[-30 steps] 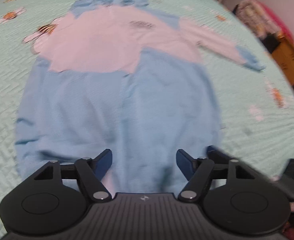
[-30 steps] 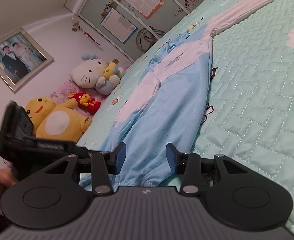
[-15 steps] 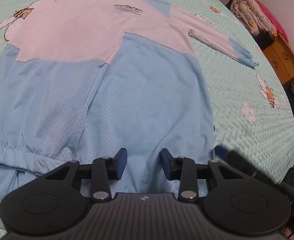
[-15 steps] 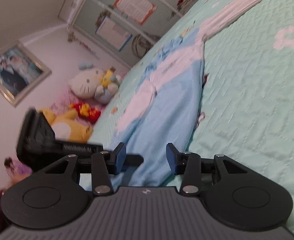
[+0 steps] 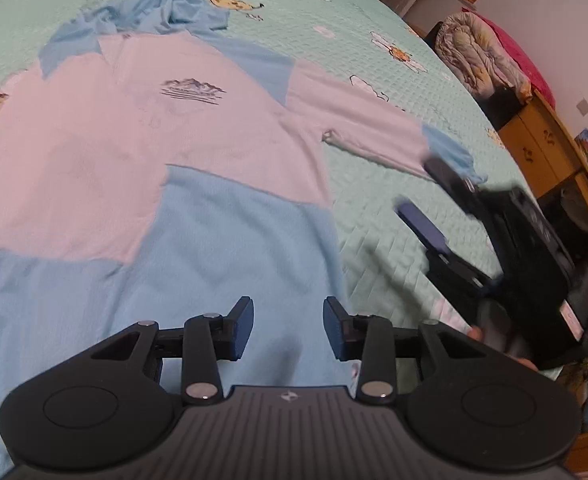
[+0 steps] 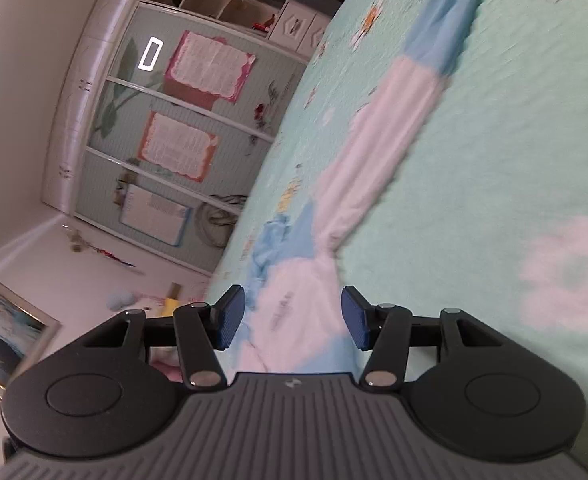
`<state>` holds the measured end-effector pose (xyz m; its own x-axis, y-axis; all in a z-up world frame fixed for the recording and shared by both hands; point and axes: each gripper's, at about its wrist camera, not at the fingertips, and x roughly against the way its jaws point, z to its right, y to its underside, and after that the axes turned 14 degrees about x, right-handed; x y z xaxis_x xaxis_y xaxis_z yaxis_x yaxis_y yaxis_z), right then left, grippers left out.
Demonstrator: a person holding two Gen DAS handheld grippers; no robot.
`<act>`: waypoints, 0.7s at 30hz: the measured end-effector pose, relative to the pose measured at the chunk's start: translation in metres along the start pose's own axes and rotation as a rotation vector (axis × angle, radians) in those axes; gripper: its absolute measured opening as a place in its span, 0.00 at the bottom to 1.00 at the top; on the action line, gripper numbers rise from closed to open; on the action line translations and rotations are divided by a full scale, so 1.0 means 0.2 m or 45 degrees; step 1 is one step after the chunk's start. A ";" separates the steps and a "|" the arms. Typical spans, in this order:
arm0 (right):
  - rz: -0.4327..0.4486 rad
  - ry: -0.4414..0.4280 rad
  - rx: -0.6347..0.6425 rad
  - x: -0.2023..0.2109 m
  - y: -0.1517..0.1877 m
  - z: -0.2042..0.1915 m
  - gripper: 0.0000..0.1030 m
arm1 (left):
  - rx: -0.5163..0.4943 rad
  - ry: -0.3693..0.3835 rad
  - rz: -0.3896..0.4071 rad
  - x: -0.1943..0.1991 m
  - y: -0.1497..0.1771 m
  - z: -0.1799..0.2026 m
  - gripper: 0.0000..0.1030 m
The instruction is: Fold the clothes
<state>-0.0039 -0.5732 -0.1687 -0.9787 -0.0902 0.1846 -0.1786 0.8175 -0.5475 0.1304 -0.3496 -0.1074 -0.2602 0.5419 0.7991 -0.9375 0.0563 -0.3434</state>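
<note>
A light-blue and white hooded top (image 5: 221, 128) lies spread flat on the mint quilted bed (image 5: 374, 32), hood (image 5: 165, 8) at the far end. My left gripper (image 5: 287, 332) hovers over its blue lower part, open, with nothing between the fingers. The right sleeve (image 5: 358, 120) stretches out to a blue cuff (image 5: 450, 152). My right gripper (image 5: 416, 186) appears blurred beside that cuff. In the right wrist view the right gripper (image 6: 292, 316) has its jaws opening with nothing between them. The sleeve (image 6: 378, 152) runs away from it to the cuff (image 6: 446, 20).
A wooden cabinet (image 5: 542, 148) and a heap of bedding (image 5: 478, 56) stand past the bed's right edge. A wardrobe with sliding doors and posters (image 6: 165, 132) fills the far wall, and a framed picture (image 6: 1, 336) hangs low at the left.
My left gripper has slid right across the top's lower part and its jaws have narrowed. My right gripper has rolled and swung from the hem toward the outstretched sleeve, jaws widening.
</note>
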 end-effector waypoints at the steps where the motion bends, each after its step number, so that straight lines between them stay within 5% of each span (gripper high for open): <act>1: -0.019 -0.045 0.005 -0.07 -0.01 0.00 0.53 | -0.003 -0.005 -0.015 -0.03 0.00 0.00 0.39; 6: -0.231 -0.131 0.041 -0.37 0.01 0.10 0.53 | 0.001 -0.043 -0.104 -0.19 0.08 -0.07 0.39; 8: -0.246 -0.097 0.047 -0.41 0.01 0.16 0.33 | -0.001 -0.027 -0.092 -0.18 0.09 -0.07 0.42; 10: -0.249 -0.055 0.074 -0.42 0.01 0.18 0.31 | 0.019 -0.026 -0.101 -0.18 0.08 -0.08 0.42; 15: -0.196 0.066 0.219 -0.36 -0.03 0.13 0.36 | 0.063 -0.049 -0.124 -0.17 0.04 -0.03 0.42; 17: -0.155 0.098 0.242 -0.32 -0.07 0.13 0.47 | 0.035 -0.032 -0.110 -0.17 0.02 0.06 0.42; 21: 0.075 0.235 0.280 -0.14 -0.24 0.17 0.54 | -0.076 0.002 -0.078 -0.19 -0.02 0.27 0.46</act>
<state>0.0290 -0.6301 -0.1757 -0.9566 0.0757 0.2815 -0.1591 0.6735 -0.7219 0.1322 -0.4149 -0.1090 -0.2024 0.5373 0.8187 -0.9362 0.1393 -0.3228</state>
